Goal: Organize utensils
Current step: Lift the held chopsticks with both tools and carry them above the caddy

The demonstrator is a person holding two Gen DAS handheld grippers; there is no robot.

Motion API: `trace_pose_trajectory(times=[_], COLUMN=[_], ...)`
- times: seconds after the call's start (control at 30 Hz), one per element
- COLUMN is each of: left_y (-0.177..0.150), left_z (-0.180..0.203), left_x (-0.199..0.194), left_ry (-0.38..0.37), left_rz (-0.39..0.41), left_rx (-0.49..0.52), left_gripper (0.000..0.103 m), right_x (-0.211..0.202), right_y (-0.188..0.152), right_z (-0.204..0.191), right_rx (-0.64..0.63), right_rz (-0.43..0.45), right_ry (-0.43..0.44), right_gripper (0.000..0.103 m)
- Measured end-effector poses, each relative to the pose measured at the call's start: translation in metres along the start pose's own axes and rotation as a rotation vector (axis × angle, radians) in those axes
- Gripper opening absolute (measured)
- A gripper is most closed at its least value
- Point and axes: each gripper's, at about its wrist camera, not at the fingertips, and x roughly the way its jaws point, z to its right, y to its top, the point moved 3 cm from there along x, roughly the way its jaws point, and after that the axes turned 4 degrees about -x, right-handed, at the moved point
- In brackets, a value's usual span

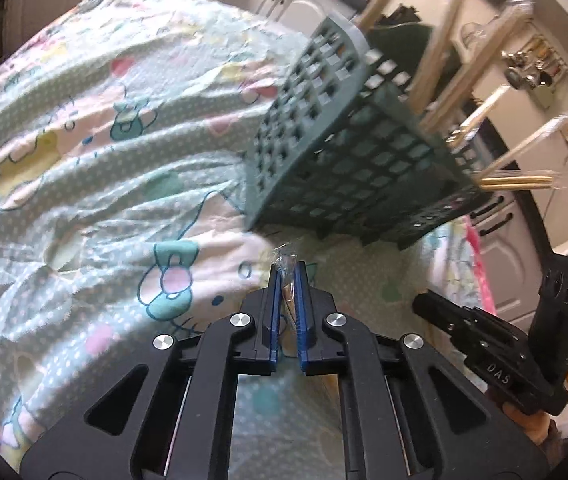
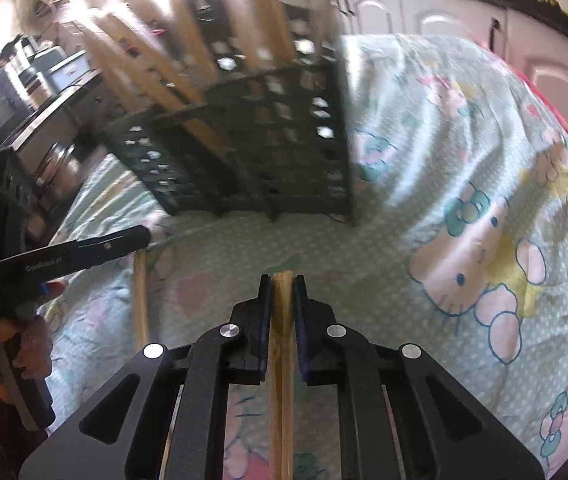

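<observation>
Left gripper [image 1: 289, 270], jaws clamped on a plastic-wrapped wooden utensil [image 1: 287, 280]. Right gripper [image 2: 282, 282], jaws clamped on a wooden stick [image 2: 282, 360]. Green basket [image 1: 348, 152] stands ahead on the cartoon-print cloth [image 1: 104, 140], holding several wrapped wooden utensils [image 1: 472, 64] that lean out of its top

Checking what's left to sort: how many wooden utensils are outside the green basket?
2: a wooden utensil clamped in the right gripper, a second utensil in the left gripper. More may lie outside both views.
</observation>
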Motion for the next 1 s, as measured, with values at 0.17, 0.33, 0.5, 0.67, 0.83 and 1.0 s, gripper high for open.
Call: trace_pose_trajectory(times=[0.17, 0.33, 0.5, 0.67, 0.83, 1.0], left_y=[0.002, 0.004, 0.007, 0.01, 0.014, 0.023], left_z=[0.017, 0.034, 0.05, 0.062, 0.073, 0.087], left_x=[-0.03, -0.057, -0.081, -0.096, -0.112, -0.133], left_ry=[-0.033, -0.053, -0.068, -0.073, -0.087, -0.103], left_rz=[0.061, 0.119, 0.173, 0.212, 0.248, 0.296], left_rx=[0.043, 0.084, 0.121, 0.15, 0.17, 0.2], left_gripper=[0.003, 0.002, 0.002, 0.002, 0.002, 0.002], right_x=[-0.02, -0.04, -0.066, -0.089, -0.108, -0.129], right_y=[0.009, 0.018, 0.027, 0.035, 0.042, 0.054], right_z=[-0.025, -0.045, -0.061, -0.074, -0.08, -0.086], right_rx=[-0.065, -0.108, -0.146, -0.187, -0.226, -0.245], right_rz=[0.049, 0.097, 0.162, 0.225, 0.29, 0.353], right_ry=[0.031, 0.066, 0.092, 0.093, 0.083, 0.079], right_gripper=[0.011, 0.011, 0.011, 0.01, 0.01, 0.009])
